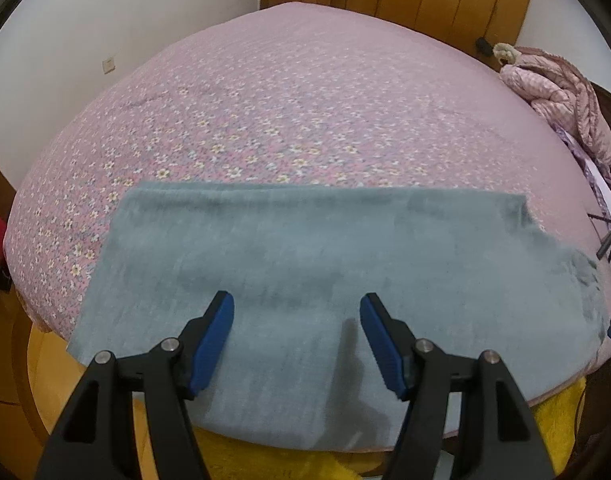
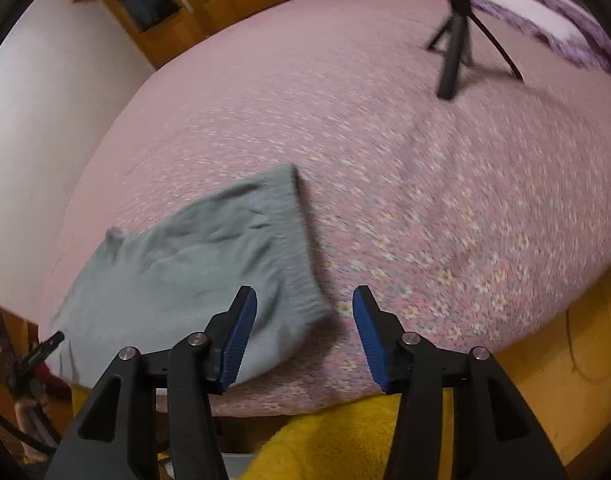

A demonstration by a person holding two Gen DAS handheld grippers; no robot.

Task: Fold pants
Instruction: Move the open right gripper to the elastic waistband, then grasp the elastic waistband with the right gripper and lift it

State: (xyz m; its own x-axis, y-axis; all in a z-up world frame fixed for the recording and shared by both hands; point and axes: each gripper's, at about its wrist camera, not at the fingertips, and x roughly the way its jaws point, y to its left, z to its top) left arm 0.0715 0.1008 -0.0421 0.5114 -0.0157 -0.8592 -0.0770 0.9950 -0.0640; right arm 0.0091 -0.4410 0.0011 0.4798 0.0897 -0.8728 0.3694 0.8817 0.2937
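Grey-blue soft fabric pants (image 1: pixel 305 280) lie folded into a rectangle, looks nearly done, left gripper (image 1: pixel 296 312) and right gripper (image 2: pixel 304 304) both spread, empty.

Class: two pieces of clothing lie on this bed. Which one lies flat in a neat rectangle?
The grey-blue pants at the near edge; the pink quilted jacket is a crumpled heap at the far side.

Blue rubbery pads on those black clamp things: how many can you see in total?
4. The left gripper has two blue ribbed pads, one on each finger. The right gripper has two more. Both pairs stand apart over the folded grey-blue fleece pants. None look hidden.
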